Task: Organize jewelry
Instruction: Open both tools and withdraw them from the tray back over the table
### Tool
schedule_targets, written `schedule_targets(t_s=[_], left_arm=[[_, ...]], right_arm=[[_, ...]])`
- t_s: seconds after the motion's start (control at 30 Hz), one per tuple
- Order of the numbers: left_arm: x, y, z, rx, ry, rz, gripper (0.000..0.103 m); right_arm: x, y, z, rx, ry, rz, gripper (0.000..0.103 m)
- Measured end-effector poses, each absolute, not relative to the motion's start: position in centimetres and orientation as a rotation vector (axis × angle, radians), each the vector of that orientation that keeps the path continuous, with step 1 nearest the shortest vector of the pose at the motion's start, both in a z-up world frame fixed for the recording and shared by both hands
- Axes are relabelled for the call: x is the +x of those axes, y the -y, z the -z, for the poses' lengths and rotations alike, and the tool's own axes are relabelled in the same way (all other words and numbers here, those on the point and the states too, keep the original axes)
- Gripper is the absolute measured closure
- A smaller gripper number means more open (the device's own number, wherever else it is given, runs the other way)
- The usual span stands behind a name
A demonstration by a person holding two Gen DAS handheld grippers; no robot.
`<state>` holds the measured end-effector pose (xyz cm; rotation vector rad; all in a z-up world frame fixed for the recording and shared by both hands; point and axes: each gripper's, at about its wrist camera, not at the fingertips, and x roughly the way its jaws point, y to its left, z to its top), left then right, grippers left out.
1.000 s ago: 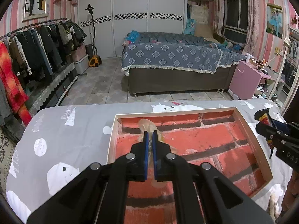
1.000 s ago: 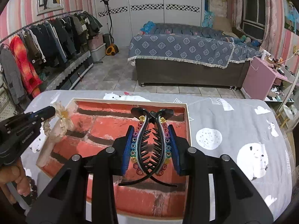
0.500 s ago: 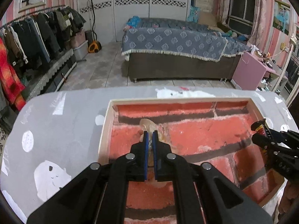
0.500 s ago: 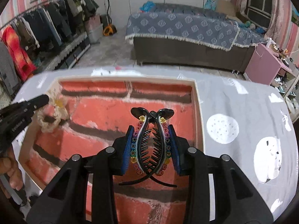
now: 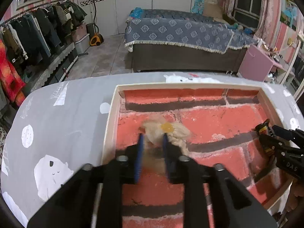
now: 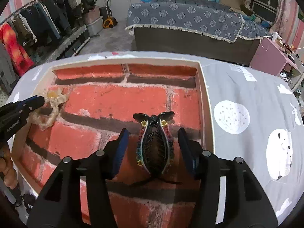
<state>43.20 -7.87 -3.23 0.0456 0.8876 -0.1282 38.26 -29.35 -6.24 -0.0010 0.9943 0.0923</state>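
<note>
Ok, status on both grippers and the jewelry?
Left gripper open over flower scrunchie. Right gripper open astride hair claw. Both pieces in tray. Nothing blocking.

The middle of the tray (image 6: 206, 102) floor is bare — lots of room there. The flower scrunchie (image 6: 49, 107) fills the left side by the wall. The hair claw (image 6: 154, 146) lies near the right wall. The low walls block the edges — go in from above.

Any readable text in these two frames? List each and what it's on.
"DAS" on the right hand-held gripper body, seen from the left wrist view; any further letters are cut off.
"GenRobot.AI" on the left hand-held gripper body, in the right wrist view; small, so partly uncertain.
Wall posters: no legible text.
</note>
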Motion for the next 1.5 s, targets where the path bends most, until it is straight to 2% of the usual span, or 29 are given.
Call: schedule_targets(t_s=[0.07,0.1,0.43,0.5,0.6,0.87,1.1,1.27,1.5], left_arm=[[42.5,7.6,2.3,0.036,-0.860,0.122,0.042],[42.0,7.3,1.8,0.035,-0.843,0.125,0.039],[34.1,2.6,-4.1,0.036,-0.714,0.076,0.039],[31.4,0.8,-4.9,0.020,-0.683,0.057,0.036],[26.5,-2.1,-5.5,0.034,-0.614,-0.023,0.025],[13.1,-7.7,-3.1,-0.017,-0.531,-0.122,0.025],[5.0,-5.7,1.1,-0.015,-0.562,-0.089,0.024],[3.1,-3.7,3.2,-0.009,-0.622,-0.002,0.024],[4.1,-2.1,2.9,-0.005,-0.627,0.044,0.024]], right_arm=[[37.5,29.6,5.2,0.000,-0.970,-0.095,0.044],[37.0,29.7,4.5,-0.003,-0.951,-0.096,0.043],[28.9,32.2,-1.7,0.015,-0.794,-0.073,0.034],[26.1,33.2,-2.7,0.024,-0.762,-0.068,0.030],[21.5,34.2,-3.3,0.034,-0.727,-0.069,0.022],[10.5,35.2,-1.0,0.072,-0.692,-0.012,0.018],[1.8,33.6,0.6,0.082,-0.637,0.002,0.014],[0.1,32.8,1.6,0.044,-0.658,0.009,0.014],[0.1,32.2,2.6,0.070,-0.671,-0.007,0.014]])
